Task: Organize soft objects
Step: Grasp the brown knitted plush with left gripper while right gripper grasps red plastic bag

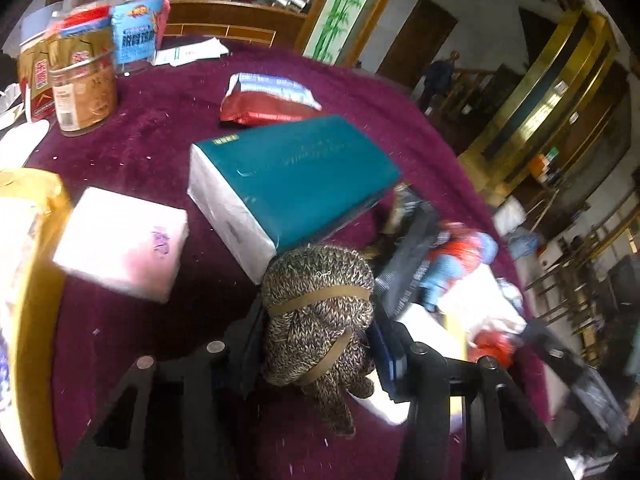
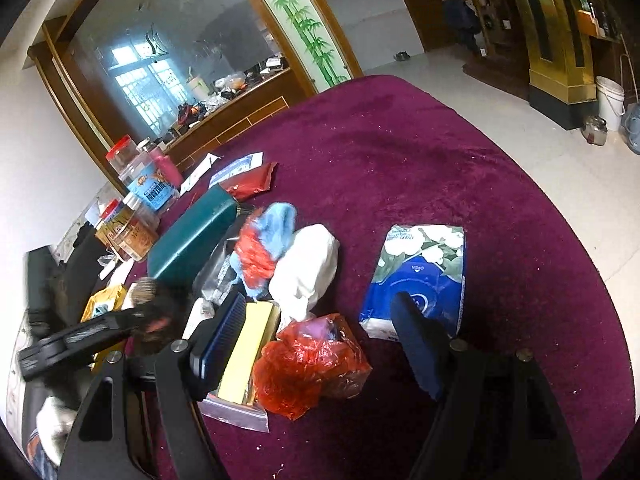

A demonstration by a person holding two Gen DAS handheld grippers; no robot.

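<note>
Left gripper point(image 1: 316, 344) was clamped on a brown knitted bundle point(image 1: 320, 304) bound with bands, held just above the maroon tablecloth point(image 2: 440, 168), near a teal tissue pack point(image 1: 292, 176). Right gripper point(image 2: 316, 344) hung with jaws apart and nothing between the pads, over a red plastic bag point(image 2: 312, 364); a blue floral tissue pack point(image 2: 420, 276) lay to its right.

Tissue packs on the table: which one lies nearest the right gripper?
The blue floral tissue pack, just beyond the open right gripper. The teal tissue pack lies farther off to the left, past the clutter.
</note>
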